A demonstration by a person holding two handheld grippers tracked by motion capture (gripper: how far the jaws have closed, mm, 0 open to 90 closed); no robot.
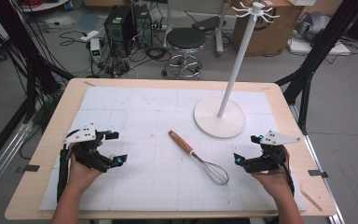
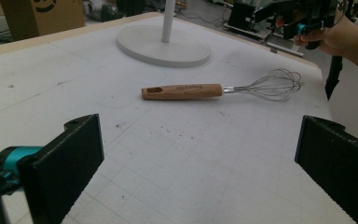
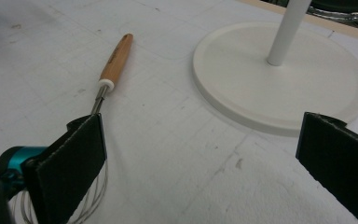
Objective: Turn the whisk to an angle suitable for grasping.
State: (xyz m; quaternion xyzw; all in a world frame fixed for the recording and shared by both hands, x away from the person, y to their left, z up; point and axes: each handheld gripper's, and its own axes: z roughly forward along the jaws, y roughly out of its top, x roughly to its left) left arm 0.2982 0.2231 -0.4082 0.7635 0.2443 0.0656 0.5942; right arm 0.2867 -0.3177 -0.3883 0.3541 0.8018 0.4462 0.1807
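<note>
A wood-handled whisk (image 1: pixel 198 157) lies mid-table, handle toward 10 o'clock, with a white hook stand (image 1: pixel 220 116) just behind it. The left gripper (image 1: pixel 114 147) and right gripper (image 1: pixel 244 149) rest wide apart, empty. It is probably light; grasp the rigid handle, not the springy wires.

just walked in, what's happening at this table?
A person holds a two-jaw gripper in each hand over a gridded white mat. The left gripper and right gripper are both open and hold nothing. A wooden-handled whisk lies flat on the mat between them, its wire end nearer the right gripper. A white hook stand stands upright behind it, nothing hanging on it. Nothing has been picked up yet.
</note>
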